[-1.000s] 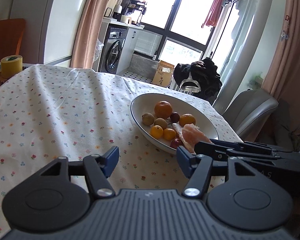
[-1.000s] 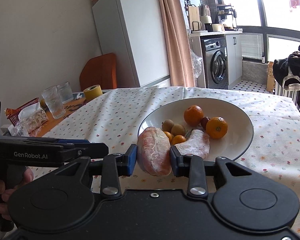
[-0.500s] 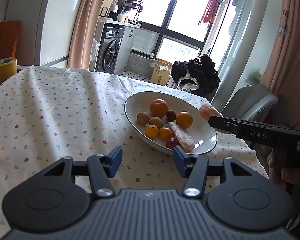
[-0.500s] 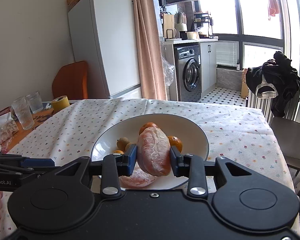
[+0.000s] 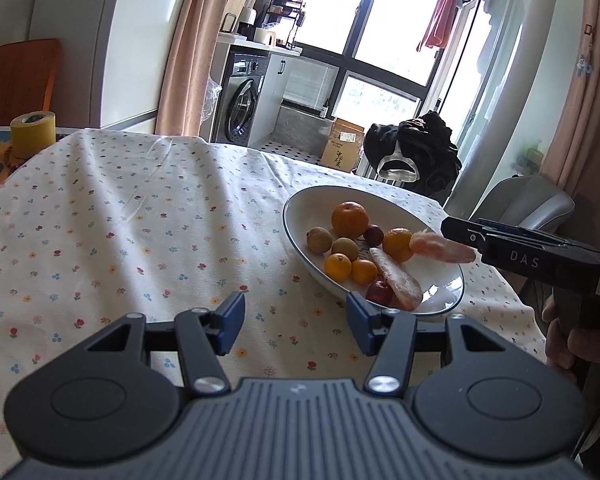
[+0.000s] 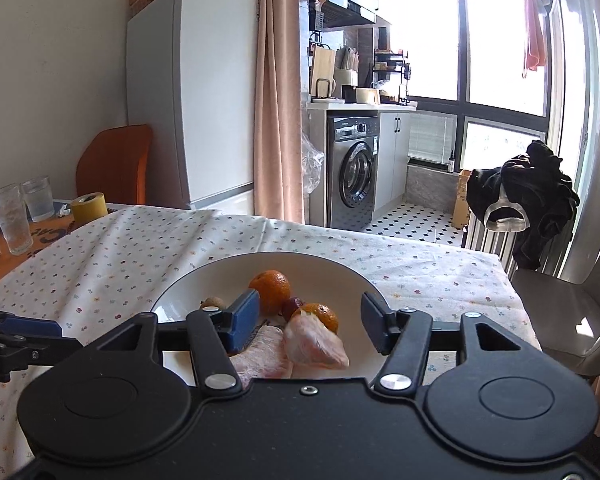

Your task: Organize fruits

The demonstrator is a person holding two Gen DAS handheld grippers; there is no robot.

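1. Floral tablecloth [image 5: 132,216] covers the table in a bright kitchen-dining room; at its far left edge, in the left wrist view, a roll of yellow tape [image 5: 33,134] stands on an orange mat.
2. Seen from the right wrist, two drinking glasses [image 6: 22,212] stand near that tape at the left, with a white fridge [image 6: 192,92] and a washing machine [image 6: 354,172] further back.
3. Low over the cloth, the left gripper [image 5: 295,322] has its blue-padded jaws wide apart with nothing between them; it sits just short of the bowl's near rim.
4. A white bowl [image 5: 300,208] sits right of centre on the table and holds two larger oranges [image 5: 350,219], two small oranges [image 5: 337,267], two brown kiwi-like fruits [image 5: 319,239], two dark red fruits [image 5: 374,235], and a peeled pink pomelo segment [image 5: 396,278] lying near the front rim.
5. Over the bowl's right side, the right gripper [image 6: 310,322] has its jaws spread apart; a second peeled pomelo segment [image 6: 314,342] sits in the gap, touching neither pad in the right wrist view, and whether it already rests in the bowl cannot be told.
6. At the far right of the left wrist view, a hand [image 5: 568,340] grips the right gripper's handle.
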